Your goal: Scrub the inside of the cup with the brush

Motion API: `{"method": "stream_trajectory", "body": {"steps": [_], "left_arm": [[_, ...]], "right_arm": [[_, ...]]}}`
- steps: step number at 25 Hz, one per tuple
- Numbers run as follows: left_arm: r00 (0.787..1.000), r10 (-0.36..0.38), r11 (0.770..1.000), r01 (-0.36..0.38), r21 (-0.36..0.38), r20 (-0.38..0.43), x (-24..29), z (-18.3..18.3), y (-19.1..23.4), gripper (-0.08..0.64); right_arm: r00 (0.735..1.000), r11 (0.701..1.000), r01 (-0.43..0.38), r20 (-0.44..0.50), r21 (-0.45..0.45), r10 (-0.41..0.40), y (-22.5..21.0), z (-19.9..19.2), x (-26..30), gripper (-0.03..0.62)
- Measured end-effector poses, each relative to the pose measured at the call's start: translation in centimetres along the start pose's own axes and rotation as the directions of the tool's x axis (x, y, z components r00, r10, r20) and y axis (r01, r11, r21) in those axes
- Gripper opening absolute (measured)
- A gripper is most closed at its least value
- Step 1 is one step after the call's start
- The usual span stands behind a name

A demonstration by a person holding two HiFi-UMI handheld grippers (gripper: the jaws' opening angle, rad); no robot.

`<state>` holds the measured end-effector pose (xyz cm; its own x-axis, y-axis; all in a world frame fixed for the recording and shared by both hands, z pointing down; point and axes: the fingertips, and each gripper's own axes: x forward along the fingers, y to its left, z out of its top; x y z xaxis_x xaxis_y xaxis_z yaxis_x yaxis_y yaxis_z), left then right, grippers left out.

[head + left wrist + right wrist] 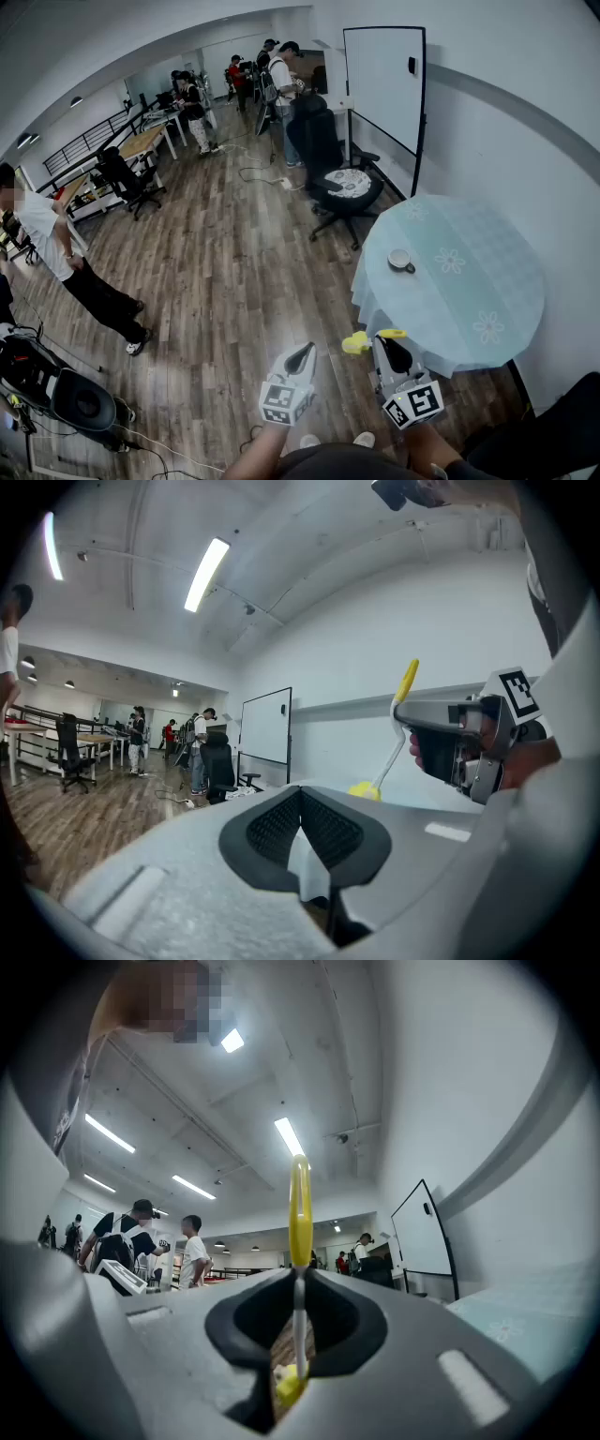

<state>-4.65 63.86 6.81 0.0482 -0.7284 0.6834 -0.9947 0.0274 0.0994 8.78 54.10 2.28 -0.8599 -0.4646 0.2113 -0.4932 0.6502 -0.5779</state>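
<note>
1. Left gripper (302, 829) is clenched with nothing between its jaws; the black pads meet in its own view, and in the head view it hangs low over the wooden floor (216, 281), left of the table
2. Right gripper (297, 1321), just beside the left one, is clamped on the brush (299, 1208): the pads pinch its thin white shaft, the yellow handle rises above the jaws and the yellow head sits below them
3. In the head view this gripper is off the table's near left edge, the brush head poking out toward the left gripper
4. The cup (400, 260) stands upright on the round table (487, 281) with its pale blue cloth, close to the left edge and well apart from both grippers
</note>
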Motion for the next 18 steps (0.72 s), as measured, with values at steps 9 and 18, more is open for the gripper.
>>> {"method": "stream_trajectory", "body": {"steps": [9, 18], "left_arm": [[1.0, 0.008, 1.0, -0.008, -0.015, -0.004, 0.4, 0.3, 1.2, 0.005], [1.0, -0.006, 1.0, 0.006, -0.027, -0.005, 0.0, 0.1, 3.5, 0.005]], "right_arm": [[1.0, 1.0, -0.004, -0.001, 0.0, 0.004, 0.3, 0.3, 1.4, 0.037], [1.0, 1.0, 0.008, -0.014, 0.021, -0.008, 1.9, -0.2, 3.3, 0.037]]}}
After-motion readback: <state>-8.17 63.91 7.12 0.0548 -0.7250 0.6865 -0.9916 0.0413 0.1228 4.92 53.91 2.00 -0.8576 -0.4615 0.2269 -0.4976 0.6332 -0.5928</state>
